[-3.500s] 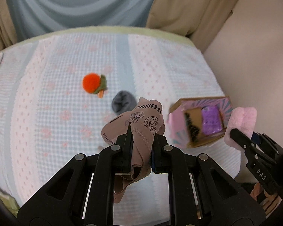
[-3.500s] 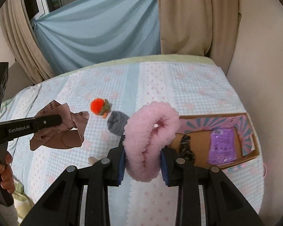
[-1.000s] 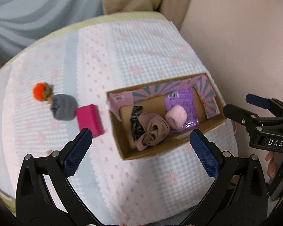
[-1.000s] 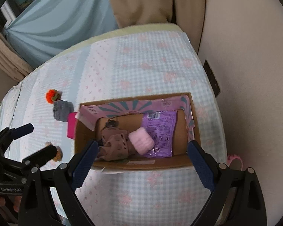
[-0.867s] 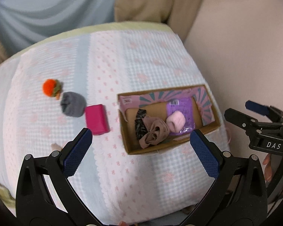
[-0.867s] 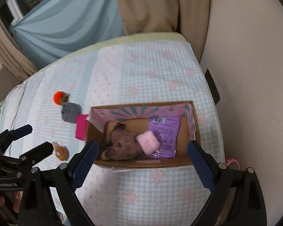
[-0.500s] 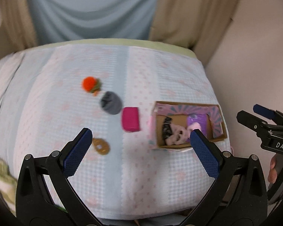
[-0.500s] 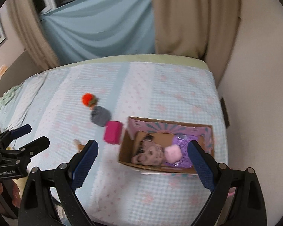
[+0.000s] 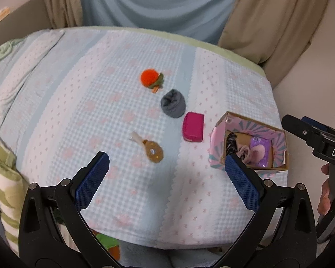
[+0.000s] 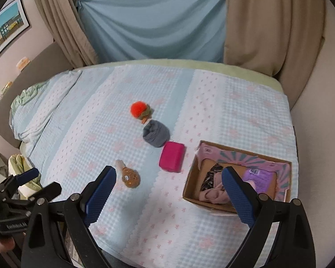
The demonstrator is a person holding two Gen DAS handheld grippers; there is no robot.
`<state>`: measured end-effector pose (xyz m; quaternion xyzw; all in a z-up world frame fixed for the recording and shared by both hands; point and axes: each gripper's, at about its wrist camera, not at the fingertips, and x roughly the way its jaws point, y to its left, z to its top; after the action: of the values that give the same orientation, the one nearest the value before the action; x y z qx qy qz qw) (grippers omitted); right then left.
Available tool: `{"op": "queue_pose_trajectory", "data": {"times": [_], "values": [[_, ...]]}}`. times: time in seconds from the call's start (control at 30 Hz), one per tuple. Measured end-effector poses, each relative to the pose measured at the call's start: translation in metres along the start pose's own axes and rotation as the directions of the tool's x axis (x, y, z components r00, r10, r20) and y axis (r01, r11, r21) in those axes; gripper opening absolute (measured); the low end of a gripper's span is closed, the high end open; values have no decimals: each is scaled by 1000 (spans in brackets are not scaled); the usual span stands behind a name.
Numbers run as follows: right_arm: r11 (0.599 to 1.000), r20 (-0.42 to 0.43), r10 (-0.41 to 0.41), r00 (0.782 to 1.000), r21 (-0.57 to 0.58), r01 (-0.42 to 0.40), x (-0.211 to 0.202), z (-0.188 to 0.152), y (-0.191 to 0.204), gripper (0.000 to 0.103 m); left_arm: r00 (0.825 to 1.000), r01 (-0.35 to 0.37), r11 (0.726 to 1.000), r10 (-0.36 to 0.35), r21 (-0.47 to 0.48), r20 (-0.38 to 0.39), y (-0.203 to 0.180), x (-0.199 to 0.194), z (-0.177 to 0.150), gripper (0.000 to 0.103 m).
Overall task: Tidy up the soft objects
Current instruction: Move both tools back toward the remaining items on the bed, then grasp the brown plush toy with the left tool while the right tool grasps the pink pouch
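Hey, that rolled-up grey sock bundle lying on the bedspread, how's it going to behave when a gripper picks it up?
The rolled-up grey sock bundle looks like folded knit fabric, so it will probably squash between the pads and feel light. Its rounded shape suggests it may roll a little if nudged on the quilted bedspread. The open cuff on top could loosen if gripped only by one edge.

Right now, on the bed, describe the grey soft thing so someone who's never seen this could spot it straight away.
Start at the cardboard box near the bed's right edge. A loose row runs up-left from it: a pink block, then the grey bundle, then an orange pom-pom. It is the only grey item, a rolled, sock-like lump.
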<state>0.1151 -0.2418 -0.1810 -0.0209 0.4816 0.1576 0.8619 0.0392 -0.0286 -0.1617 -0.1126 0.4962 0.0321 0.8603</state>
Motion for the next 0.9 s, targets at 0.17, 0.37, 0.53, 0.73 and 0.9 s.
{"op": "queue_pose_trajectory", "data": {"times": [0.17,0.37,0.53,0.73,0.9], "values": [[1000,-56,14,998,-3,-14,29,9,13,94,998,-6,999,2,-52,-60,14,34,0,103],[999,-127,27,992,30,-23,71,25,17,94,988,2,991,-23,-137,-155,27,88,-1,103],[999,-186,22,982,32,-16,118,38,21,94,975,-10,985,-29,-172,-222,27,138,2,103],[999,-276,39,960,46,-27,186,48,21,94,954,-41,966,-37,-254,-296,25,202,0,103],[999,-376,43,926,37,-31,255,47,22,94,950,-92,959,4,-269,-313,20,247,-2,103]]}}
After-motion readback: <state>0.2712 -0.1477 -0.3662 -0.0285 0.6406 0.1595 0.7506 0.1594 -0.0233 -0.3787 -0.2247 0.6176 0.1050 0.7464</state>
